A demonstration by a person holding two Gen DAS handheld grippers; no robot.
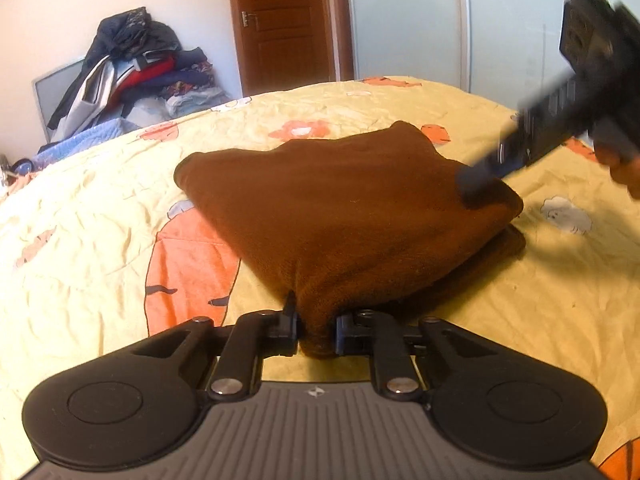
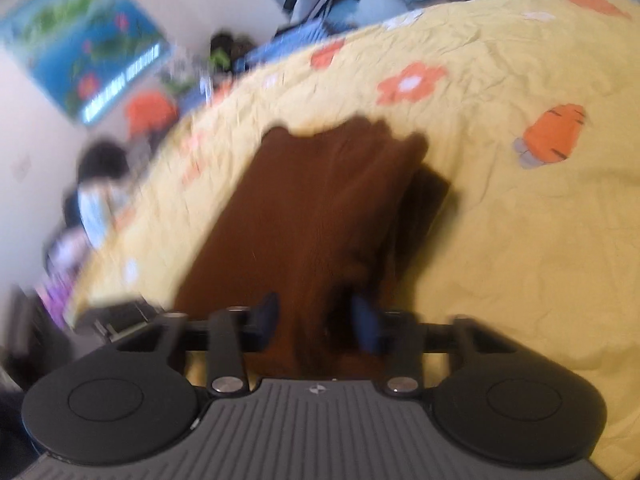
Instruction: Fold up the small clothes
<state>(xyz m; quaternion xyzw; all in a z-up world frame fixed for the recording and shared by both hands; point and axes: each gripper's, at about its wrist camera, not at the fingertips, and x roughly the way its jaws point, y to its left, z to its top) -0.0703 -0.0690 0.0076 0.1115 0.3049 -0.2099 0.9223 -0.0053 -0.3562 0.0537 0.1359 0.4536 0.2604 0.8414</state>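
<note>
A brown garment (image 1: 344,200) lies partly folded on the yellow bedspread (image 1: 100,200). At its near corner my left gripper (image 1: 316,330) is shut on a bunched bit of the cloth, which rises from the bed toward the jaws. My right gripper (image 1: 476,180) comes in from the upper right of the left wrist view and pinches the garment's right corner. The right wrist view is blurred; there the brown garment (image 2: 320,200) runs between the fingers of the right gripper (image 2: 316,320), which is shut on it.
The bedspread (image 2: 520,240) carries orange flower and carrot prints. A pile of clothes (image 1: 136,68) sits beyond the bed's far left edge, a wooden door (image 1: 280,20) stands behind it, and a hand (image 1: 624,168) holds the right gripper at the right edge.
</note>
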